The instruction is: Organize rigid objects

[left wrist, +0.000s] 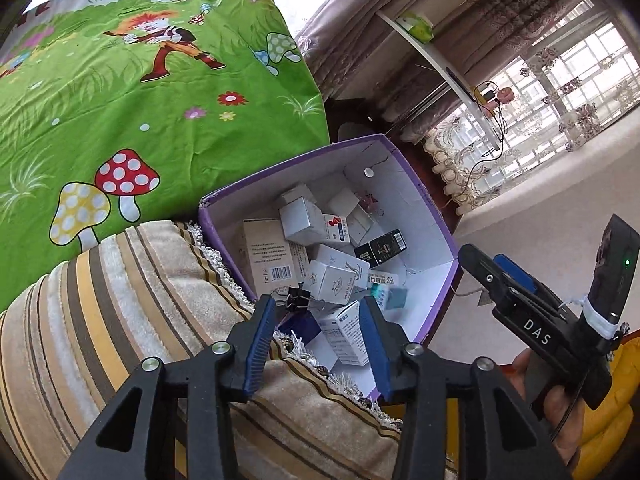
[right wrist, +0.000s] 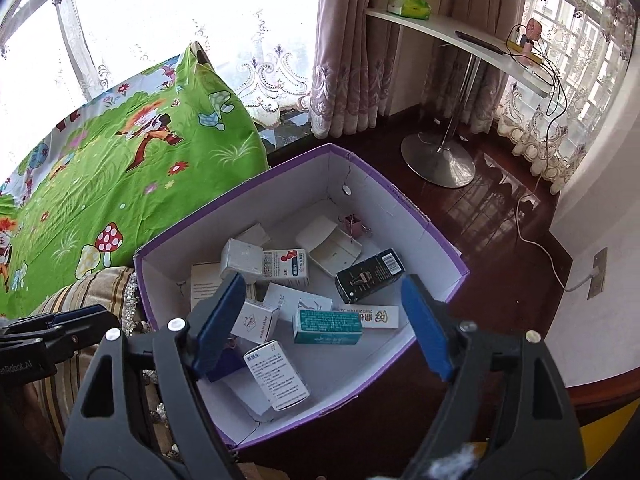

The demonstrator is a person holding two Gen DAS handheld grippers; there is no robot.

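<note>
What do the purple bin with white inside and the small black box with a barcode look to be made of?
Purple bin with white inside: apparently cardboard with a matte white lining; its far wall shows a crack and its rim looks worn.
Small black box with a barcode: probably printed carton, slightly glossy, with sharp folded edges.
Both grippers, left and right, hang open above.

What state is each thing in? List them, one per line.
Left gripper: open, empty.
Right gripper: open, empty, above the box.
Purple box: lidless, holds a loose jumble of small cartons.
Black carton: lying flat.
Teal carton: lying flat.
Black binder clip: shut, handles up.
</note>
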